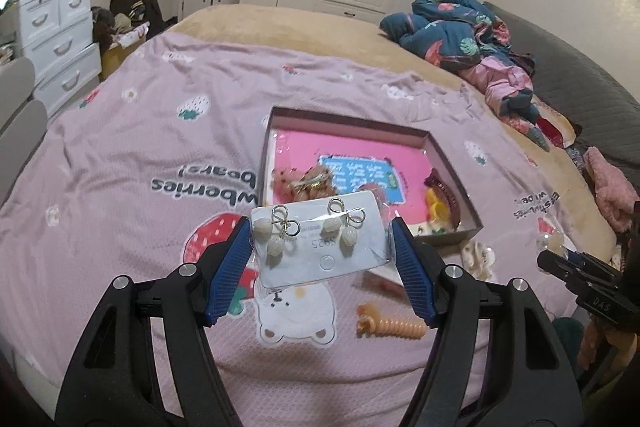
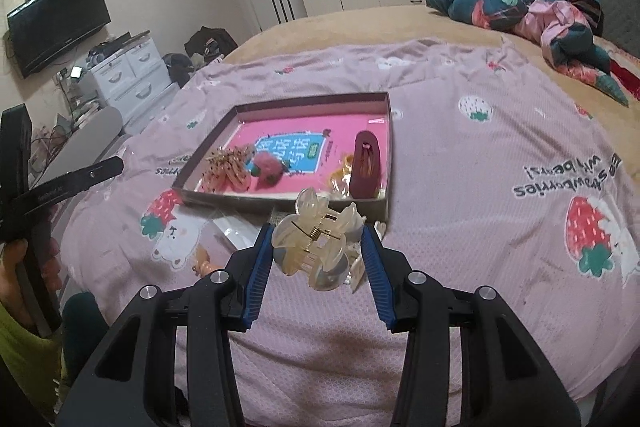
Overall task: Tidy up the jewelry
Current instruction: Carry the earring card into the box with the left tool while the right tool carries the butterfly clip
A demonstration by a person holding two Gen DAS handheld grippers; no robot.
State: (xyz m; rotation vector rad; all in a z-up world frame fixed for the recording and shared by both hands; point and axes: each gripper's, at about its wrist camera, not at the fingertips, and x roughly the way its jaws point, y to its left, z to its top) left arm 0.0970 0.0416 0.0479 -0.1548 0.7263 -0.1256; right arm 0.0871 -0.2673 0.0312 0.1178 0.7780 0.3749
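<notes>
Above pink strawberry-print bedspread (image 1: 140, 131), left tool (image 1: 320, 251) clamps white plastic-sleeved pearl-earring card (image 1: 320, 243) lengthwise left-right; right tool (image 2: 316, 247) clamps translucent cream claw clip (image 2: 316, 247).

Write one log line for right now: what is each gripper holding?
left gripper: shut on earring card | right gripper: shut on clear hair claw | box: open on bedspread, beyond both

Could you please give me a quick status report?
Left gripper clamping earring card. Right gripper clamping clear hair claw. Box ahead, path clear.
</notes>
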